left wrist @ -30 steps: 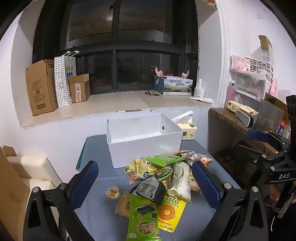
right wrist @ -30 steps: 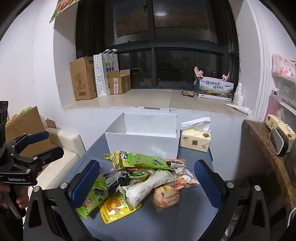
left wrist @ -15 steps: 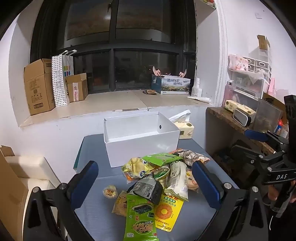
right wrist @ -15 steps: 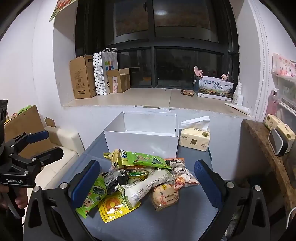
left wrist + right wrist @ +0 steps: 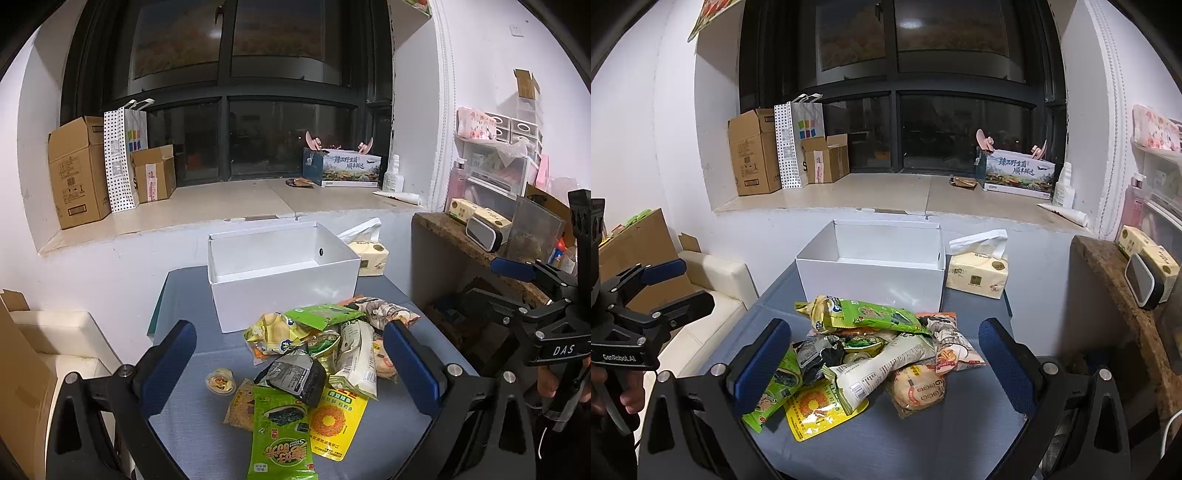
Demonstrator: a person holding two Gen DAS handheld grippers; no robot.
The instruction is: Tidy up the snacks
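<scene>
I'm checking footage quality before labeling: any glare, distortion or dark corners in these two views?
Left wrist view: strong fisheye bending of the walls, black corners, a ceiling-light reflection on the dark window; the snack pile is evenly lit and sharp. Right wrist view: same curvature and vignette, a similar reflection on the glass; the white box is bright, not blown out.

- "DAS" in white on the black body of the right claw (image 5: 517,291).
- "GenRobot.AI" in white on the black body of the left claw (image 5: 670,286).
</scene>
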